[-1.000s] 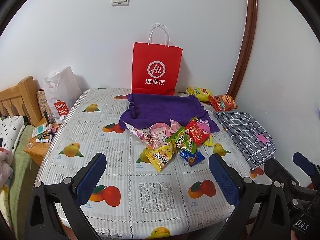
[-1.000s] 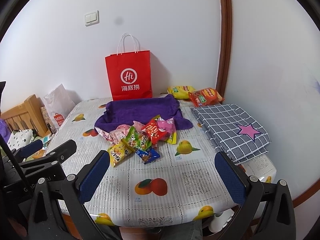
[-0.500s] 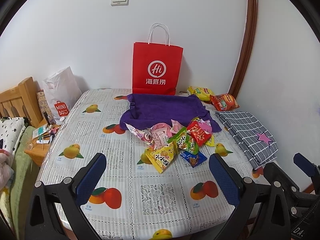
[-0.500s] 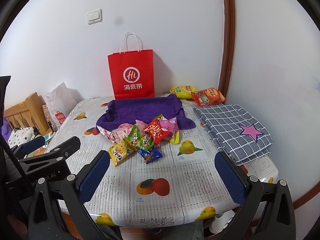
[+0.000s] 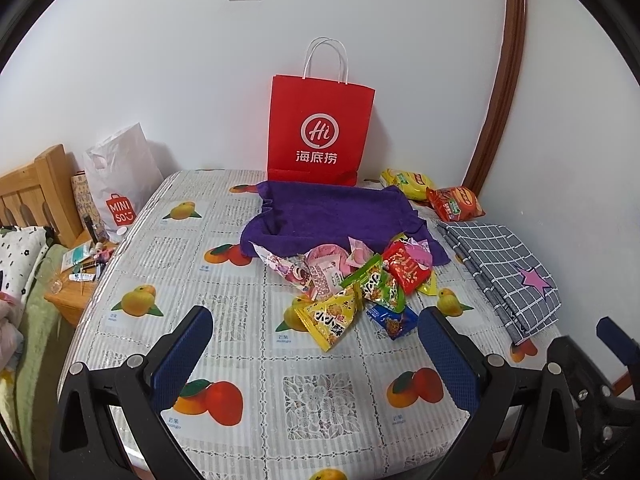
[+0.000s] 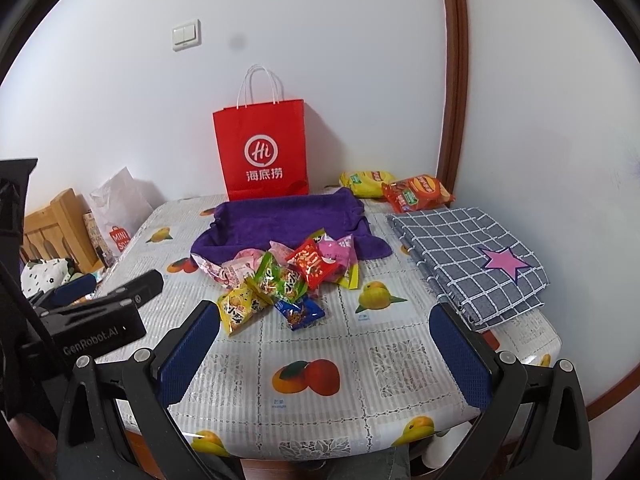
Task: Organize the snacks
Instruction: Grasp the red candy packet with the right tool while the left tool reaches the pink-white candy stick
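The snack packet pile (image 5: pixel 352 280) sits mid-table on the fruit-print tablecloth (image 5: pixel 224 280), at the purple towel's (image 5: pixel 332 212) near edge. Both the left gripper (image 5: pixel 316 352) and right gripper (image 6: pixel 324 348) hover near-side, wide open, holding nothing, well short of it.

The red paper bag (image 5: pixel 320 130) at the wall bears a white "Hi" roundel above the characters 海底捞. The white plastic bag (image 5: pixel 120 176) carries a red "MINISO" shopping-bag logo. In the right wrist view, the left gripper (image 6: pixel 98 312) body reads "GenRobot.AI". Print on the snack packets (image 5: pixel 352 280) is too small to read.
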Demonstrator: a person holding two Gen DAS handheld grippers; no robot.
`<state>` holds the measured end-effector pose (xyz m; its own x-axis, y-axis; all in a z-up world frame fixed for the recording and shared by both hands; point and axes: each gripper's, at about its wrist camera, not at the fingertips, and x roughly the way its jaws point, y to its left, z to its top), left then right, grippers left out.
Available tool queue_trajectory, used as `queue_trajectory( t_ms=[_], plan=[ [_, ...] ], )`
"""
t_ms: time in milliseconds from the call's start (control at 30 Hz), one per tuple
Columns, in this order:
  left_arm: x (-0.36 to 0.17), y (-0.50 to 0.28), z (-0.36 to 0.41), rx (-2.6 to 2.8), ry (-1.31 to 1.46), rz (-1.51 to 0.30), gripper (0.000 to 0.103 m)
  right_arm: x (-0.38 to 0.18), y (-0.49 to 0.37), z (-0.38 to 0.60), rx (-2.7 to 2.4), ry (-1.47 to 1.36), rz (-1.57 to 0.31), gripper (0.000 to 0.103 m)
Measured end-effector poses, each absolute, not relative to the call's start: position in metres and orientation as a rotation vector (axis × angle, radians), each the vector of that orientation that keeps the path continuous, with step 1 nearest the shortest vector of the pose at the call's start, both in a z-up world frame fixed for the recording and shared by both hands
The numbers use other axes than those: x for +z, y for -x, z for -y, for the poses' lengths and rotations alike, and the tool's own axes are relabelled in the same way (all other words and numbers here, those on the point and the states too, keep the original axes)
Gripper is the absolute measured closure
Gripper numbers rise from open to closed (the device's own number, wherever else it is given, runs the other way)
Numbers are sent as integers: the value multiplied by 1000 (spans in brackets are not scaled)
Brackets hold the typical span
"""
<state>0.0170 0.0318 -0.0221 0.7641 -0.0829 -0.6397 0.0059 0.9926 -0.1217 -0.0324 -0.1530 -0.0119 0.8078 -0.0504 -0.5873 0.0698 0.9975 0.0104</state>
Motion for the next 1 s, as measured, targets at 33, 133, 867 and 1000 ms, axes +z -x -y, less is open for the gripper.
queue_trajectory(
  t_ms=[33,133,867,1000],
  plan=[
    [-23,-18,-32,-48,115,-701,0,-14,30,153,-66,-33,-633,0],
    [-26,-26,-33,-48,118,-707,0,-22,23,155,-67,-37,-650,0],
    [-110,-107,-86,51,183,-893,1,-88,-78,184,-72,-17,-764,7],
    [-119,-122,-93,71,194,-914,2,-93,-114,193,-83,-5,-772,12]
  ],
)
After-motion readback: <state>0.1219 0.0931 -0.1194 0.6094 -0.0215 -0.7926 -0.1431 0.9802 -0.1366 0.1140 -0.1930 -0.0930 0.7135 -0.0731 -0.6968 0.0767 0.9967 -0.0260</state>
